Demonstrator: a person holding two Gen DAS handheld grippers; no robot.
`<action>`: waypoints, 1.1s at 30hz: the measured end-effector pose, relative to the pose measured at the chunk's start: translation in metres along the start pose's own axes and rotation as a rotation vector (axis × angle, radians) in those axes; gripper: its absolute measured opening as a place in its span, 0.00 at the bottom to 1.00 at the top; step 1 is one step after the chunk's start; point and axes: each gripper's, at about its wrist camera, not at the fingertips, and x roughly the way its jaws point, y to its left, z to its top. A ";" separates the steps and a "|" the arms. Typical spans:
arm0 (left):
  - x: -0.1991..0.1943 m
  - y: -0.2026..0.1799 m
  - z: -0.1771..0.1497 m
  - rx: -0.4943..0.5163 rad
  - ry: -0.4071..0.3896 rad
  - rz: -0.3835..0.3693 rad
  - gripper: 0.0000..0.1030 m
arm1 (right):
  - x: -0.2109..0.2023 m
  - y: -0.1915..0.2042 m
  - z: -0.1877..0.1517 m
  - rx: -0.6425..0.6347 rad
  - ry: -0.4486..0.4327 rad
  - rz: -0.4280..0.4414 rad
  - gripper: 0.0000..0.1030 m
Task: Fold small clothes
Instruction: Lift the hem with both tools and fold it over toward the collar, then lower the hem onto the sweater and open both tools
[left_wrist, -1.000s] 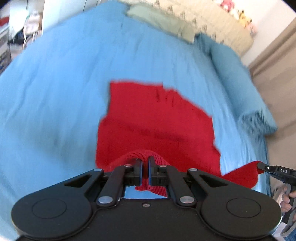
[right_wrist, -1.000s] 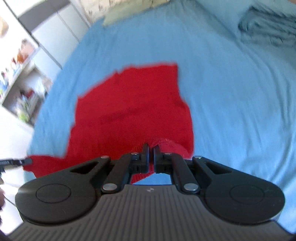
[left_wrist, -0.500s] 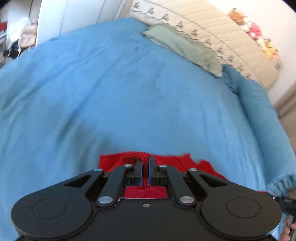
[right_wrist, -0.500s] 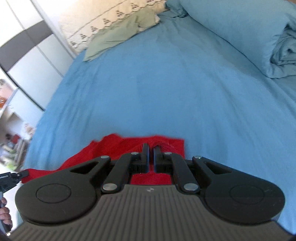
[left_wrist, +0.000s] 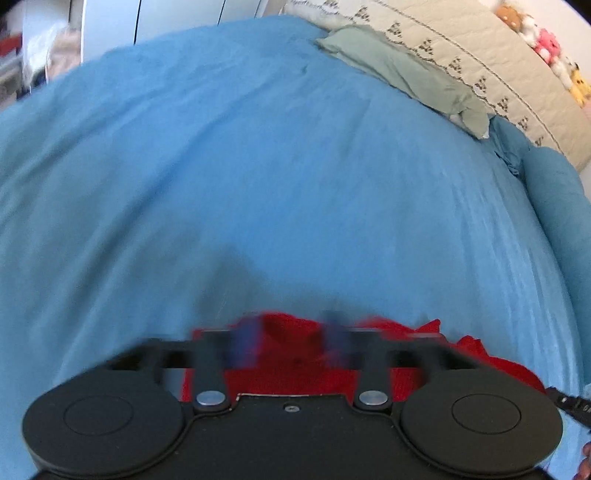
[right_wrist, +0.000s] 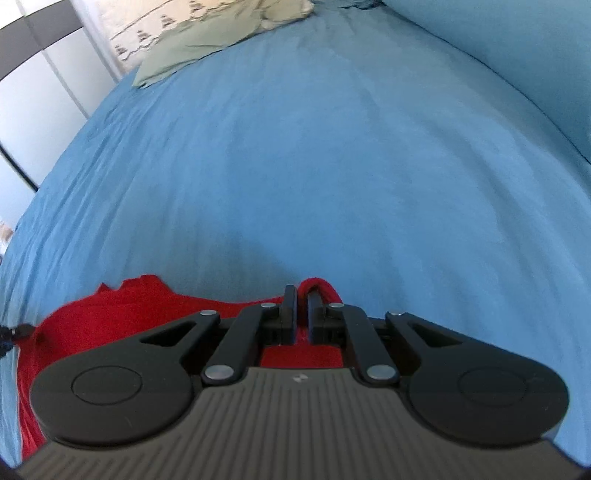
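left tool (left_wrist: 291, 343): jaws apart, blurred | right tool (right_wrist: 302, 314): clamped on red garment (right_wrist: 122, 306) | risk: one-sided hold skews fold on bed (right_wrist: 332, 166)

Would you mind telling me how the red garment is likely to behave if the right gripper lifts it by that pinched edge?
The red garment is probably floppy: its edge bunches into a loop at the right gripper. It looks like light knit, so it should sag and drape. On the blue bedspread it would likely drag rather than slide cleanly.
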 end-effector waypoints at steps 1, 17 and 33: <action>-0.009 -0.004 0.000 0.030 -0.036 0.020 0.90 | 0.000 0.001 0.000 -0.016 -0.005 0.002 0.45; -0.068 -0.023 -0.162 0.519 -0.012 0.074 1.00 | -0.084 0.033 -0.112 -0.199 -0.125 0.085 1.00; -0.094 -0.021 -0.170 0.346 0.082 0.136 1.00 | -0.107 0.050 -0.144 -0.184 -0.124 -0.047 1.00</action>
